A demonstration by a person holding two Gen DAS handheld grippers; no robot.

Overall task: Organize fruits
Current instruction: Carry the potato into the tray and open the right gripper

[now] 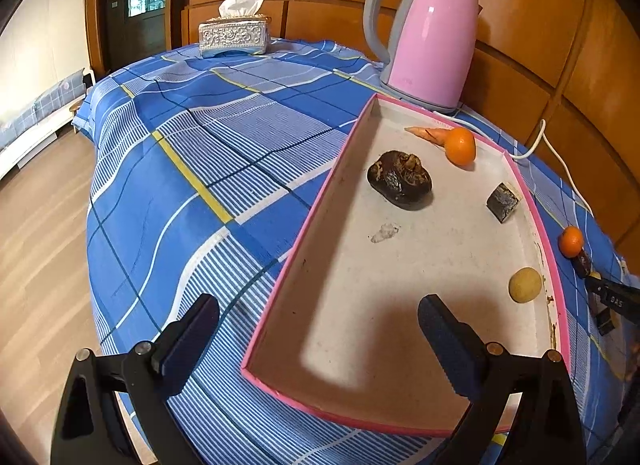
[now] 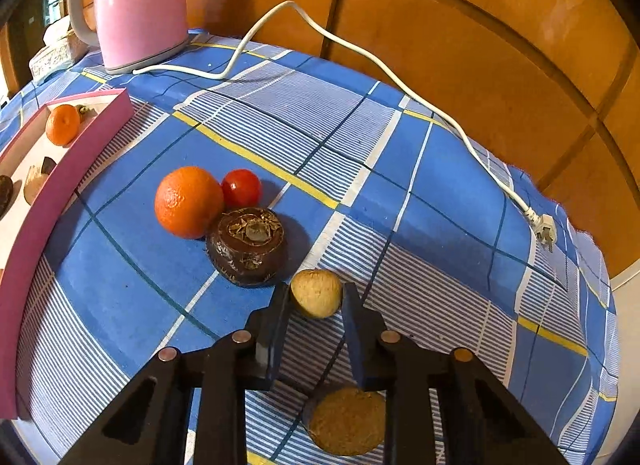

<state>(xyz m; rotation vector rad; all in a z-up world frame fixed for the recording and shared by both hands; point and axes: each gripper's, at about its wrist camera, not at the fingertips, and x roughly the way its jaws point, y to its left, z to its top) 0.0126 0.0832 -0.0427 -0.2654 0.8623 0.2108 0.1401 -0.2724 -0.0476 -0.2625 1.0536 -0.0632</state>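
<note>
Tan fruit (image 2: pixel 316 294), seemingly pinched in right hand-held gripper (image 2: pixel 315 297)

In the left wrist view, the right gripper (image 1: pixel 612 299) is cut off by the right edge, so its jaws are out of sight. A dark fruit (image 1: pixel 582 263) beside it is half hidden behind an orange (image 1: pixel 571 241). In the right wrist view, the tray (image 2: pixel 60 185) runs off the left edge, and a round tan fruit (image 2: pixel 346 421) lies partly behind a finger.
</note>
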